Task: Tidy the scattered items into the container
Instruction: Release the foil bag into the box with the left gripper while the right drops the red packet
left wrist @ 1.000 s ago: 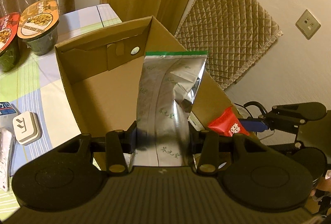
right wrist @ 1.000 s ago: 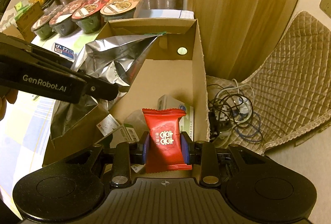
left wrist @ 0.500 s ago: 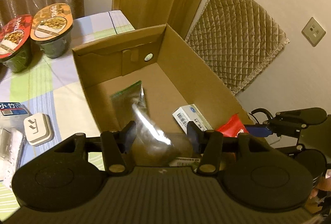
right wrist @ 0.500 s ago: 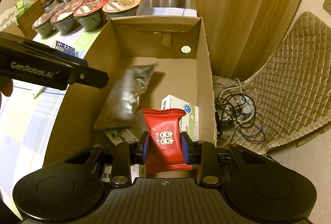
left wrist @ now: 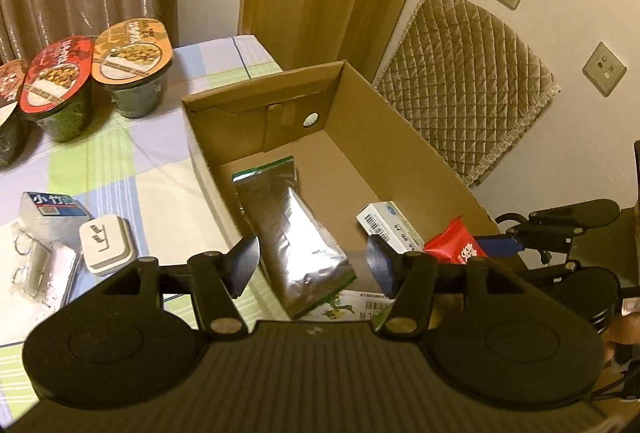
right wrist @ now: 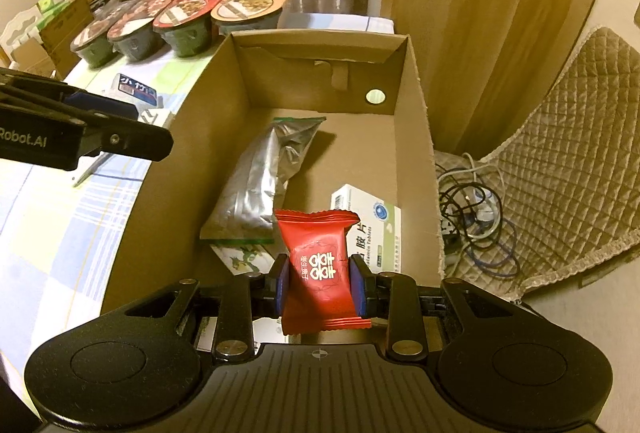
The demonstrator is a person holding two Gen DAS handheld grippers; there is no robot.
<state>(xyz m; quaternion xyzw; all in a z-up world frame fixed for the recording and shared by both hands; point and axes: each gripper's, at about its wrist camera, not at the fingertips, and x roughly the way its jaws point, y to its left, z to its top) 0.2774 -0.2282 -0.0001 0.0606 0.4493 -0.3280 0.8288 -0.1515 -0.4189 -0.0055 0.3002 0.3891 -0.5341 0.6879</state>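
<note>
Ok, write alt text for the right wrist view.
The right gripper holds a red candy packet above an open cardboard box containing a silver foil pouch and a white tablet box. Instant noodle bowls line the checked tablecloth behind; the open left gripper reaches in from the left.

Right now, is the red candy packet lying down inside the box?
No, the right tool grips the red candy packet above the box.
</note>
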